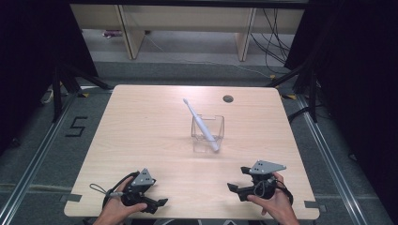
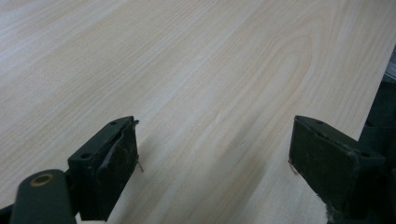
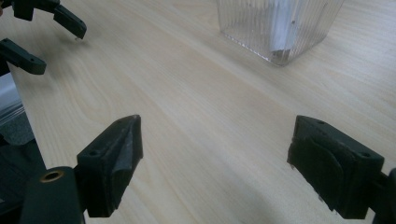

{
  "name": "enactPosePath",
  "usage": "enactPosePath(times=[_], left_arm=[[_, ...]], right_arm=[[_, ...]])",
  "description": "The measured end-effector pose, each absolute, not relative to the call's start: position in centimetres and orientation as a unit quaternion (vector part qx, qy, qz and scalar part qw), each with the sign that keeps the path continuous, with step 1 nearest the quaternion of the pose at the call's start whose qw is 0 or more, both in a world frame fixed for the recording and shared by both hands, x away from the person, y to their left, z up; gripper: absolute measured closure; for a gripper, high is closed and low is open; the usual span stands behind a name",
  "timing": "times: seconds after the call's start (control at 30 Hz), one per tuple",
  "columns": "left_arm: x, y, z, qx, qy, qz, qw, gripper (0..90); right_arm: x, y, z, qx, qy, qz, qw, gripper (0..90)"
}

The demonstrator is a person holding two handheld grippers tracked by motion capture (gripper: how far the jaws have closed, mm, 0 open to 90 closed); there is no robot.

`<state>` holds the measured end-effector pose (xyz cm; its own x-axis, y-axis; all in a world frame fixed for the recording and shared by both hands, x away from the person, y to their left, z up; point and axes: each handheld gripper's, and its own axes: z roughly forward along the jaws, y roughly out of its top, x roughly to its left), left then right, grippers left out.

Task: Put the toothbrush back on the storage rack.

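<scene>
- Toothbrush is leaned in clear cup, head up, for easy pickup.
- Left gripper and right gripper are held near counter edge, jaws spread, nothing pinched.

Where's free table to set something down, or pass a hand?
Bare wood left of the clear container, out to the table edge, and right of it too. Also free between the left gripper and right gripper. Crowded only mid-table, where the white toothbrush leans out.

Black two-jaw left tool, right tool, grey three-cornered plates, trailing cables
</scene>
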<state>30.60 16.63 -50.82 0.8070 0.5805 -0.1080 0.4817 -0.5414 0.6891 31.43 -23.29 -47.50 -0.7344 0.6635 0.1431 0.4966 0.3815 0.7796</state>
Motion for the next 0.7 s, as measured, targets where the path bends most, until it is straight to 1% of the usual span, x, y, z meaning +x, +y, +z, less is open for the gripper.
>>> enactPosePath(times=[0.03,0.07,0.1,0.13,0.17,0.27,0.3,0.37,0.43,0.47,0.53,0.63,0.7], left_arm=[[30.6,16.6,-50.8,0.875,0.303,0.067,0.370,14.9],[30.5,16.5,-50.9,0.871,0.307,0.063,0.378,14.9],[30.6,16.7,-50.8,0.877,0.303,0.071,0.366,14.9],[30.6,16.6,-50.8,0.876,0.305,0.071,0.367,14.9],[30.6,16.7,-50.8,0.876,0.303,0.069,0.369,14.9],[30.6,16.7,-50.8,0.876,0.302,0.069,0.370,14.9],[30.6,16.6,-50.8,0.876,0.305,0.071,0.367,14.9],[30.5,16.5,-50.8,0.872,0.307,0.064,0.376,14.9],[30.5,16.6,-50.8,0.872,0.307,0.064,0.376,14.9],[30.6,16.7,-50.8,0.876,0.302,0.069,0.368,14.9],[30.6,16.7,-50.8,0.876,0.303,0.068,0.369,14.8],[30.6,16.6,-50.8,0.875,0.304,0.067,0.370,14.9],[30.5,16.5,-50.8,0.872,0.306,0.064,0.376,14.9]], right_arm=[[31.4,-23.3,-47.5,0.351,0.825,0.431,0.097,17.8],[31.4,-23.4,-47.5,0.335,0.831,0.432,0.109,17.7],[31.4,-23.4,-47.5,0.335,0.831,0.432,0.109,17.7],[31.4,-23.3,-47.6,0.338,0.830,0.436,0.089,17.7],[31.1,-23.4,-47.6,0.335,0.834,0.426,0.103,17.4],[30.9,-23.3,-47.9,0.332,0.839,0.421,0.094,17.4],[30.7,-23.3,-47.9,0.332,0.840,0.416,0.107,17.5],[30.7,-23.3,-48.0,0.328,0.844,0.413,0.100,17.4],[30.6,-23.3,-48.0,0.330,0.842,0.414,0.099,17.4],[30.5,-23.3,-48.0,0.330,0.841,0.416,0.106,17.4],[30.3,-23.4,-48.0,0.335,0.841,0.415,0.098,17.3],[30.2,-23.6,-48.0,0.333,0.842,0.412,0.103,17.3],[30.0,-23.7,-48.2,0.340,0.841,0.409,0.097,17.3]])
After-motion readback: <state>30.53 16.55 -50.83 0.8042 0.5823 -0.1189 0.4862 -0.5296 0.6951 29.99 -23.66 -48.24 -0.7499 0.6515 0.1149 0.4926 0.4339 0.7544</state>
